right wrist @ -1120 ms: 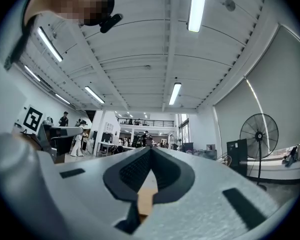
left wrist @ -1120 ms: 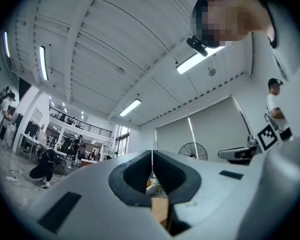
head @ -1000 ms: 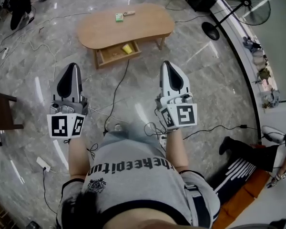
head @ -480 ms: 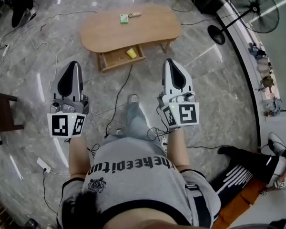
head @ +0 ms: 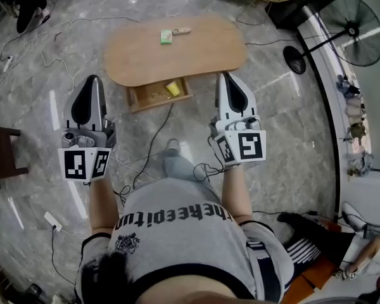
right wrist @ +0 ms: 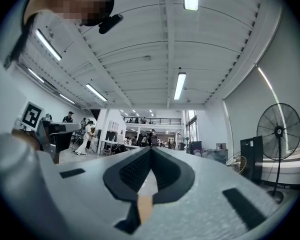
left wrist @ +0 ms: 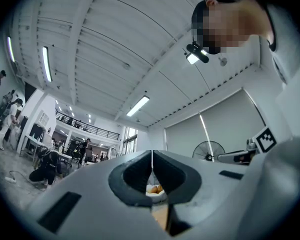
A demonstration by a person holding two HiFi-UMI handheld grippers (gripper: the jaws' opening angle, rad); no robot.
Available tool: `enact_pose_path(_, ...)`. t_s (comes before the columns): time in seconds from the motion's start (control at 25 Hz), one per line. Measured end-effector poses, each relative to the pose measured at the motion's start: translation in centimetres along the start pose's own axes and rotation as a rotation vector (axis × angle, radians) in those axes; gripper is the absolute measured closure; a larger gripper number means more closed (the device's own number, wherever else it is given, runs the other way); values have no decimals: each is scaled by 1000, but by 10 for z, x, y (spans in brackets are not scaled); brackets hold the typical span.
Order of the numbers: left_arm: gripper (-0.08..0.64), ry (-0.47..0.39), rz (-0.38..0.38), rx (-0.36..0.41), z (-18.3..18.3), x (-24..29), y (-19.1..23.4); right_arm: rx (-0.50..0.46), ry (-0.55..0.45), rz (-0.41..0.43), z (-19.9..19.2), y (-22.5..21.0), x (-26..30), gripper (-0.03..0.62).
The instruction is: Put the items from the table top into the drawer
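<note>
Standing back from the wooden table (head: 202, 52), the person holds both grippers out in front, neither one touching anything on it. The left gripper (head: 92, 82) has its jaws pressed together with nothing between them. Same deal for the right gripper (head: 228, 78), closed tight and empty.

The drawer (head: 142, 97) is pulled out from the table's near edge, and a yellow thing (head: 172, 88) sits in it toward the right end. Up on the table top, near the far edge, there's a small green box (head: 166, 37). Just beside it on the right is a thin pale stick-shaped item (head: 182, 30); can't tell what it is.

A standing fan (head: 361, 27) is off past the table's right end, and a cable (head: 153, 139) trails across the floor from under the drawer.
</note>
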State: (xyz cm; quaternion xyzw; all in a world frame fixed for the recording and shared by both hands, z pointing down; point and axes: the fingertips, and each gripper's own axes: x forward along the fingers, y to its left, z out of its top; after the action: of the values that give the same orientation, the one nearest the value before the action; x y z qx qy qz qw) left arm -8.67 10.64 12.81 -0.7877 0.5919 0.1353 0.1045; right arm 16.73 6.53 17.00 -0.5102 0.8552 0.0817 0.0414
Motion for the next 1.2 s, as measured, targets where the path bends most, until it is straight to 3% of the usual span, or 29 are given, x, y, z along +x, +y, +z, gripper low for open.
enact_pose_path(0.4, 549, -11, 49, 17, -35, 104, -5, 31, 6, 73, -30, -75, 89, 589)
enact_pose_path(0.68, 549, 13, 86, 43, -48, 130, 17, 80, 35, 92, -58, -85, 128, 589)
enact_pose_path(0.88, 549, 17, 85, 26, -65, 152, 41, 92, 50, 77, -73, -89, 156, 589)
enact_pose_path(1.2, 549, 52, 12, 7, -101, 215, 105, 102, 105, -7, -101, -90, 232, 589)
